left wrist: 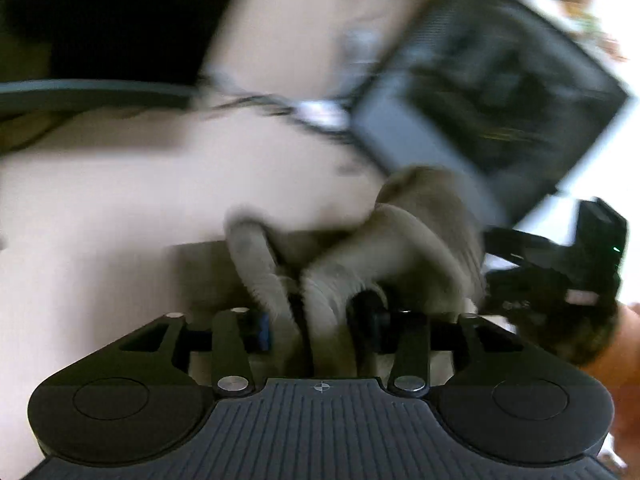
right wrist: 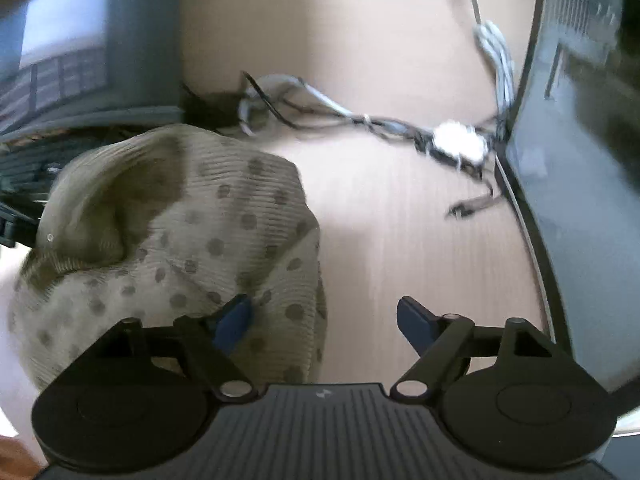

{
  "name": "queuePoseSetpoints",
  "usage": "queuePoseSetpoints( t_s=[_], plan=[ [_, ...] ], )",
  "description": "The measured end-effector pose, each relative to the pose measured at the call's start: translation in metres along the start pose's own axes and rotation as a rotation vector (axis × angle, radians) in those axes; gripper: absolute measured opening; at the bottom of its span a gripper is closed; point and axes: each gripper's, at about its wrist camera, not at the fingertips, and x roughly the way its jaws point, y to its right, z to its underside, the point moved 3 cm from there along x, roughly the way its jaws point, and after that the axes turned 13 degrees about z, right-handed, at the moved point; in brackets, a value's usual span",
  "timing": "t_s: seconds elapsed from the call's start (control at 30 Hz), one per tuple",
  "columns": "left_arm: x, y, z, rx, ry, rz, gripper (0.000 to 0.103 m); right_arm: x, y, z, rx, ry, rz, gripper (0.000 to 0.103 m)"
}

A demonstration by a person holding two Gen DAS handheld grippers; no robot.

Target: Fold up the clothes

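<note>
Left gripper (left wrist: 320, 320) pinching bunched grey cloth (left wrist: 420, 240), right gripper (right wrist: 324, 320) spread wide, spotted cloth (right wrist: 180, 232) by its left finger

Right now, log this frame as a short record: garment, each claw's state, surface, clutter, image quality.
garment: grey-beige ribbed cloth with dark dots, bunched, not yet folded flat
left claw: shut on the cloth, fabric gathered between its fingers
right claw: open, its left finger over the cloth's edge, nothing gripped
surface: light wooden tabletop
clutter: tangle of cables with a white connector; dark computer case at the right edge
image quality: both views motion-blurred, finer cloth detail unclear
</note>
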Motion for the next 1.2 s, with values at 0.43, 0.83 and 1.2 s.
queuePoseSetpoints(
  t_s=[0.43,0.83,1.2],
  plan=[
    [-0.028,0.023,-0.003,0.007,0.102,0.062,0.094,-0.020,0.016,0.006,0.052,-0.010,0.133,0.103],
    [0.037,0.048,0.038,0.087,-0.127,-0.021,0.094,-0.021,0.019,-0.015,0.044,0.060,0.283,0.103],
    [0.033,0.052,0.043,0.107,-0.142,-0.008,0.094,-0.060,0.001,0.057,-0.004,-0.076,0.180,0.103]
  ],
)
